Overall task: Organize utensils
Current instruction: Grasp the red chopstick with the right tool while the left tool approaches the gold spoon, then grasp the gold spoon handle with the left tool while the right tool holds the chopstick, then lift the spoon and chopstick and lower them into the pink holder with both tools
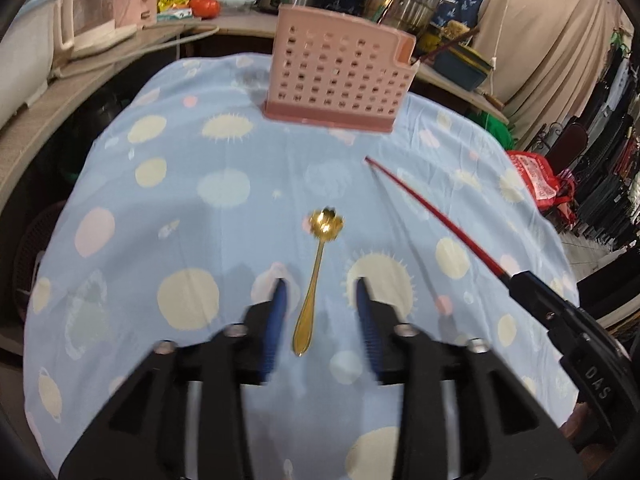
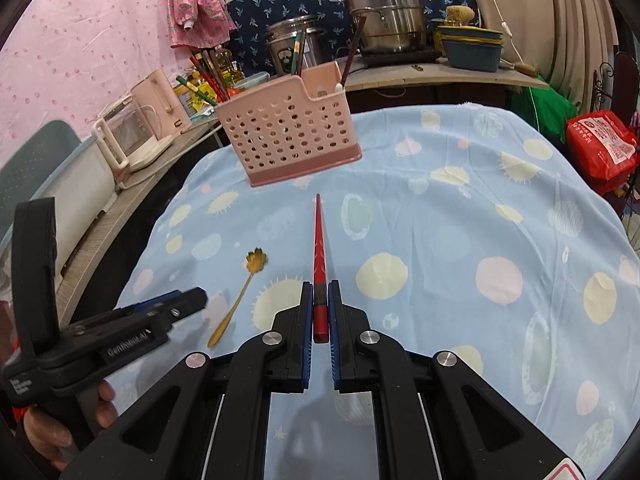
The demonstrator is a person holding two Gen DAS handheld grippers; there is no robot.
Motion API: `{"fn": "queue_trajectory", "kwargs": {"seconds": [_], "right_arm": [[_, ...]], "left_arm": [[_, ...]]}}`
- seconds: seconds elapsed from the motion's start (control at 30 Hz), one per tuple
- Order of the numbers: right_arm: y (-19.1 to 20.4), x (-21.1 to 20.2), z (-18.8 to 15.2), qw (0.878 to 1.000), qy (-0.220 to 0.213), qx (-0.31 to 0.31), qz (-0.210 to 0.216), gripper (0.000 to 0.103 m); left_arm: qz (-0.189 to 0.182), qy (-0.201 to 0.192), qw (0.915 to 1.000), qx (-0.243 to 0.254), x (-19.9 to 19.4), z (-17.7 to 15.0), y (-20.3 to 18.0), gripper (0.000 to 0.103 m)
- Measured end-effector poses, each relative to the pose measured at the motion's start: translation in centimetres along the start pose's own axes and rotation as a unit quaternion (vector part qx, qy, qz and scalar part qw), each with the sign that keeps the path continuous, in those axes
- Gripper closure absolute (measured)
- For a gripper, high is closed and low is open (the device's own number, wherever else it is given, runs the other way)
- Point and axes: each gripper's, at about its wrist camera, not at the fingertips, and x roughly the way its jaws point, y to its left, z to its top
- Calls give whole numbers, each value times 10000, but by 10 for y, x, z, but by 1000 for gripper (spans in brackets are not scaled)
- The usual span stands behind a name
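A gold spoon (image 1: 326, 222) with a flower-shaped bowl lies on the blue spotted tablecloth (image 1: 160, 200). Its handle runs between the blue pads of my left gripper (image 1: 320, 285), which is open and not touching it. My right gripper (image 2: 321, 288) is shut on the thick end of a red chopstick (image 2: 319, 240), held above the cloth with its tip pointing at the pink perforated utensil holder (image 2: 288, 136). The holder stands at the far side of the table and has a few utensils in its right compartment. The left wrist view shows the chopstick (image 1: 432, 216) reaching in from the right.
Behind the table a counter (image 2: 440, 74) carries steel pots (image 2: 384, 12), a blue basin (image 2: 472, 54), bottles and a white appliance (image 2: 132, 140). A red bag (image 2: 600, 152) sits off the right edge. The cloth drops away at the table's round edge on both sides.
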Motion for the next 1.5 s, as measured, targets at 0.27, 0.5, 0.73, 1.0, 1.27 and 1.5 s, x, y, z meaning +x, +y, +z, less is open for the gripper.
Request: {"fn": "queue_trajectory", "kwargs": {"seconds": [0.27, 0.5, 0.73, 1.0, 1.27, 1.5], "right_arm": [[3, 7, -9, 9999, 142, -49, 3, 96], [4, 8, -9, 9999, 142, -58, 0, 96], [4, 3, -6, 10000, 69, -40, 16, 96], [6, -9, 4, 9999, -86, -60, 111, 96], [2, -28, 30, 9994, -304, 28, 161, 96], [3, -56, 83, 9964, -824, -21, 185, 96]], "left_arm": [[199, 254, 9993, 212, 28, -23, 4, 69], [5, 281, 9991, 312, 24, -24, -1, 93], [-110, -77, 9996, 243, -6, -11, -2, 94], [-197, -529, 9981, 236, -37, 17, -6, 102], [-107, -768, 9963, 383, -58, 41, -16, 102], [-69, -1142, 9917, 596, -86, 86, -26, 102]]}}
